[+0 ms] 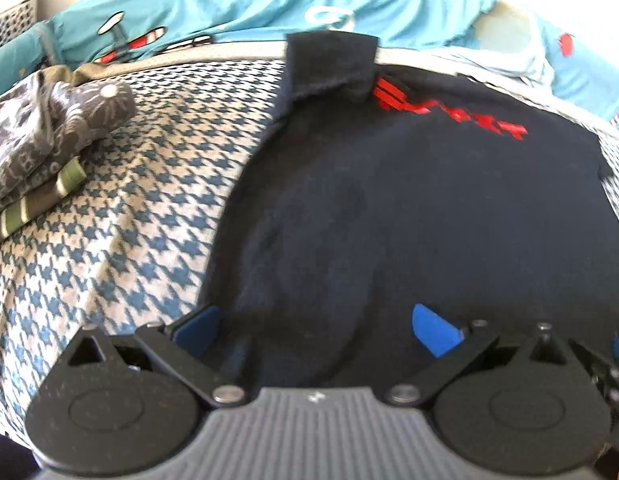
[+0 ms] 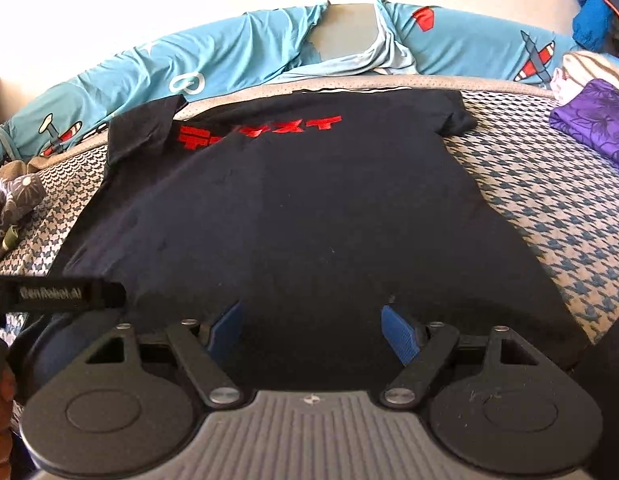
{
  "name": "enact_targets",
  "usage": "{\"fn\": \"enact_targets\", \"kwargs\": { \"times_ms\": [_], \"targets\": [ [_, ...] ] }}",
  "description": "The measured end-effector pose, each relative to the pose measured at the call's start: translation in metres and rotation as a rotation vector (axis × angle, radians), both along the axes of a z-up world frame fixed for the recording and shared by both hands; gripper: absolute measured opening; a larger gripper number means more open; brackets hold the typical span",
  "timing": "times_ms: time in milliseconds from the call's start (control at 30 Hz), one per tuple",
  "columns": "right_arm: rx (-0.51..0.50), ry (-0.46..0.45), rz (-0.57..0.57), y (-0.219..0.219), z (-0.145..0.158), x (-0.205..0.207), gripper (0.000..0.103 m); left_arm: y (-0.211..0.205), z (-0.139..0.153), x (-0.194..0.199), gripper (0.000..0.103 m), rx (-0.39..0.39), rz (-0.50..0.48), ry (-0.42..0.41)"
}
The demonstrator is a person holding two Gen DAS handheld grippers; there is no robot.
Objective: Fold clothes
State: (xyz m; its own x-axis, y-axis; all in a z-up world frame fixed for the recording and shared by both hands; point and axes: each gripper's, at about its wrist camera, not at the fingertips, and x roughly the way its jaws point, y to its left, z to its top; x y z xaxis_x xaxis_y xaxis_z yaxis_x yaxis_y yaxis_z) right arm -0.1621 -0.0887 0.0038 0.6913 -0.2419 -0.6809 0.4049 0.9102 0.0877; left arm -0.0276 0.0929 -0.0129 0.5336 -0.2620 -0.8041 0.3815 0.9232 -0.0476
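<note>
- Currently the dark navy T-shirt (image 2: 289, 208) lies flat on the houndstooth bed cover (image 2: 541, 184), red print up.
- Left gripper (image 1: 315, 330) spread over its hem, nothing pinched.
- Right gripper (image 2: 311, 330) likewise spread wide, empty.
- Folded clothes (image 1: 41, 140) sit left.

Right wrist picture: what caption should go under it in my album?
Open right gripper hovers above the hem of a dark T-shirt spread flat on a houndstooth bed cover.

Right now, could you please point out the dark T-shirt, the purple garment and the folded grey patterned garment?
dark T-shirt (image 2: 293, 216): right wrist view, middle of its body.
purple garment (image 2: 593, 120): right wrist view, its top surface.
grey patterned garment (image 1: 57, 128): left wrist view, its folded top.
</note>
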Motion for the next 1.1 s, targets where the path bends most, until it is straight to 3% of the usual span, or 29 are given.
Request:
{"fn": "enact_targets", "kwargs": {
  "times_ms": [167,333,800,1100],
  "targets": [
    [0.011,-0.024,0.030,0.003,0.000,0.004,0.076,0.011,0.005,0.027,0.103,-0.024,0.062,0.043],
    [0.043,-0.055,0.058,0.004,0.001,0.011,0.076,0.022,0.015,0.054,0.103,-0.047,0.096,0.026],
    [0.122,-0.105,0.169,-0.006,0.012,0.067,0.075,0.022,0.039,0.118,0.103,-0.039,0.041,-0.057],
    [0.190,-0.146,0.212,-0.024,0.024,0.128,0.073,0.016,0.028,0.148,0.103,-0.052,0.033,-0.033]
  ]
}}
